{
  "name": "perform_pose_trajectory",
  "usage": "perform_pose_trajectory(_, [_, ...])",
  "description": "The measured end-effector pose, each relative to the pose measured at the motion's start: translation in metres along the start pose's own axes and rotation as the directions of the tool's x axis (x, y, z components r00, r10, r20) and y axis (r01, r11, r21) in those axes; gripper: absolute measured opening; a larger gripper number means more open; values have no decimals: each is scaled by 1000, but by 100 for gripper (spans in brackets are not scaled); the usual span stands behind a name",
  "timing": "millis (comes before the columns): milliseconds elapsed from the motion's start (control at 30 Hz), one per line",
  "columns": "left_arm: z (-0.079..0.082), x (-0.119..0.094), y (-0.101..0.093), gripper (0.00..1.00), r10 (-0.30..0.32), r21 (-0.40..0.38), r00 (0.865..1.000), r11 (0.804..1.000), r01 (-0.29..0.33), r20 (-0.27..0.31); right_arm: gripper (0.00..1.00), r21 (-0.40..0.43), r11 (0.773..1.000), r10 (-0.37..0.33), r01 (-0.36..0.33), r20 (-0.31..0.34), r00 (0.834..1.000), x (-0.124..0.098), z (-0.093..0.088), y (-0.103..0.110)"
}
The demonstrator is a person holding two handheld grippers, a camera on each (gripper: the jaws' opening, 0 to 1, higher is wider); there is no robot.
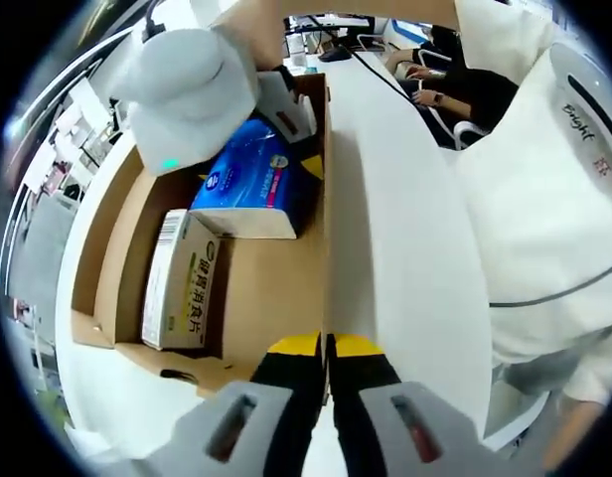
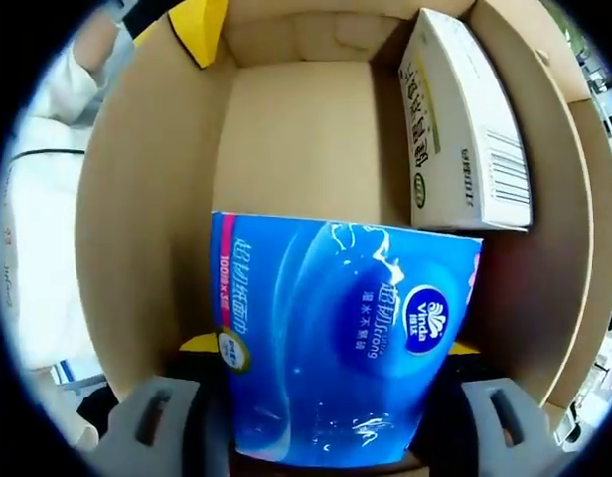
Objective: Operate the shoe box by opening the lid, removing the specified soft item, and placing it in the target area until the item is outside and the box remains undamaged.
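In the left gripper view, the left claw [image 1: 327, 350] was pressed together on the edge of the shoe box's white lid [image 1: 400, 229], its yellow-tipped jaws pinching the lid where it stood open beside the cardboard box [image 1: 271, 288]. Inside the box lay a blue tissue pack [image 1: 254, 179] and a small white carton [image 1: 179, 281] near one wall. The right claw [image 1: 286, 119] reached in from above, at the tissue pack. In the right gripper view, the right claw [image 2: 326, 397] gripped the blue tissue pack [image 2: 336, 348] between its jaws, the pack inside the box [image 2: 296, 139], with the white carton [image 2: 465, 124] leaning in a far corner. A person in white clothing [image 1: 544, 199] stood beside the surface.
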State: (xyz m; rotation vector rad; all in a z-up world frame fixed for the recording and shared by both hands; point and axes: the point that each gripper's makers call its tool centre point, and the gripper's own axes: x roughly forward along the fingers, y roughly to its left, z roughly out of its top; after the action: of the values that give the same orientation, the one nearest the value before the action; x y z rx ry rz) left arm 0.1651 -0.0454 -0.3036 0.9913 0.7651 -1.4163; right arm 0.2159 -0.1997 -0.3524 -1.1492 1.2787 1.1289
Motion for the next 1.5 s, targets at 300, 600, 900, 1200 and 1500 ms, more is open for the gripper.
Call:
perform_pose_trajectory(300, [0,0,0,1,-1,0,1000,1000,1,0,77,-9,1000,-6,6,16,1000,0,1,2])
perform_pose_trajectory(600, [-1,-1,0,1,-6,-2,1000,1000,6,5,70,-61,998,32,-28,64,997,-7,0,12])
perform_pose_trajectory(900, [0,-1,0,1,-1,-9,1000,1000,1,12,70,-134,991,-13,25,90,996,-27,11,2])
perform_pose_trajectory(1200, [0,-1,0,1,-1,-10,1000,1000,2,15,70,-147,988,-28,41,91,995,-50,12,-16])
perform_pose_trajectory(1500, [1,-1,1,1,-2,-17,1000,1000,2,20,70,-176,981,-64,82,101,993,-64,10,-6])
